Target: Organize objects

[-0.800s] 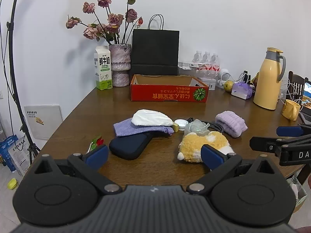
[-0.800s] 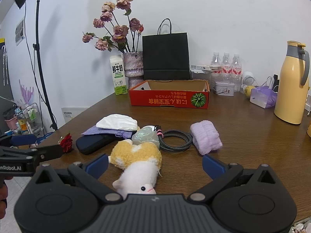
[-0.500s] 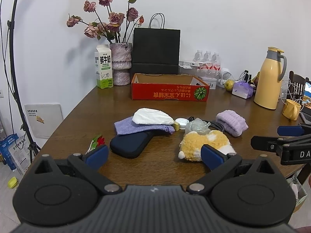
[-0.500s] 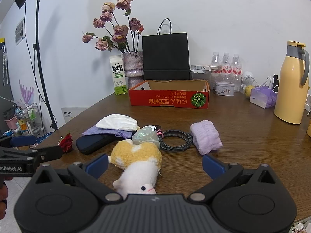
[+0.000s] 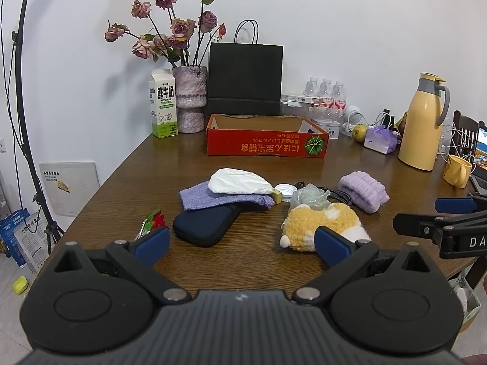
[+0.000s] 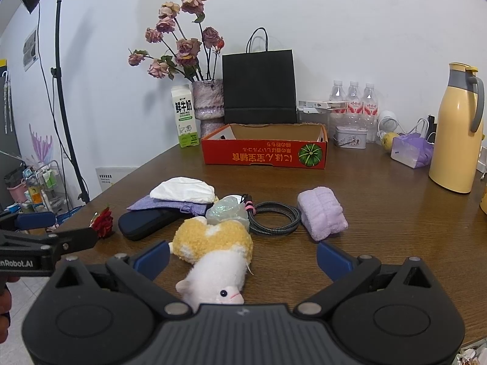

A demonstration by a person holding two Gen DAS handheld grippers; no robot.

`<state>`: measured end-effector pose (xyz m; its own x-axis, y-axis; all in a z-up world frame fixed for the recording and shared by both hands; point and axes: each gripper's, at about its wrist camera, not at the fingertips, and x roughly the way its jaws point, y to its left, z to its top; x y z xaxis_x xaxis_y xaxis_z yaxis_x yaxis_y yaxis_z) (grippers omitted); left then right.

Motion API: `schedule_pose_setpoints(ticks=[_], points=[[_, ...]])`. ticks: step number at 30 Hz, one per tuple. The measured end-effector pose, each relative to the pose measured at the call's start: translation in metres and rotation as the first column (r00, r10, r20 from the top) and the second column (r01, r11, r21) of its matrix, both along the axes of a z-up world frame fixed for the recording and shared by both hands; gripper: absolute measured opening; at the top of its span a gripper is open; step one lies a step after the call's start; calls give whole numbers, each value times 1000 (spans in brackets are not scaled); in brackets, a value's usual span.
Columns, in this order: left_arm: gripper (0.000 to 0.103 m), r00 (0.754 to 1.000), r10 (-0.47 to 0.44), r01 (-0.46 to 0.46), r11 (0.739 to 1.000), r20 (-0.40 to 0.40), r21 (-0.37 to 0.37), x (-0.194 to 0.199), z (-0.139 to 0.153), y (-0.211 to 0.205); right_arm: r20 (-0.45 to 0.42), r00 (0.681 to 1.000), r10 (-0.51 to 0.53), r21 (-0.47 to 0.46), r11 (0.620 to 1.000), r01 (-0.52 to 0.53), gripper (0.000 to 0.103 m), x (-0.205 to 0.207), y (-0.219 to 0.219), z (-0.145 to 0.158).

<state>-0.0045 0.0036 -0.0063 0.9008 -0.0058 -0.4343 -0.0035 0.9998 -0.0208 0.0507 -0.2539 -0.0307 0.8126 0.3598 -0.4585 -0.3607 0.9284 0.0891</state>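
On the wooden table [image 5: 170, 164] lie a yellow-and-white plush toy [image 5: 319, 223] [image 6: 213, 249], a dark blue pouch [image 5: 204, 225] [image 6: 146, 220], a purple cloth [image 5: 219, 199] with a white bundle [image 5: 240, 181] on it, a lilac rolled towel [image 5: 363, 190] [image 6: 322, 217], a coiled cable [image 6: 274, 216], a clear crumpled bag [image 6: 228, 211] and a small red flower [image 5: 153, 220] [image 6: 103, 222]. An open red cardboard box [image 5: 266, 140] [image 6: 264, 149] stands behind them. My left gripper [image 5: 240, 245] is open and empty near the table's front edge. My right gripper [image 6: 242, 258] is open, over the plush toy.
At the back stand a milk carton [image 5: 162, 103], a vase of dried roses [image 5: 188, 103], a black paper bag [image 5: 245, 79], water bottles [image 5: 325, 91] and a yellow thermos [image 5: 423, 124]. A yellow mug [image 5: 458, 170] sits at the right edge. A light stand [image 6: 64, 97] is left of the table.
Both grippers stay open and nearly still. The left wrist view has shifted very slightly; the objects on the table have not moved.
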Motion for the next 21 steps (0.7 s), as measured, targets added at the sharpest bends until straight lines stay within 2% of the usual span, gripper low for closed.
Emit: schedule_pose_setpoints(ticks=[21], points=[[103, 1000, 3, -3, 1000, -2, -1, 0, -1, 1, -1, 1000, 0, 0, 1000, 0, 103, 0, 0, 0]])
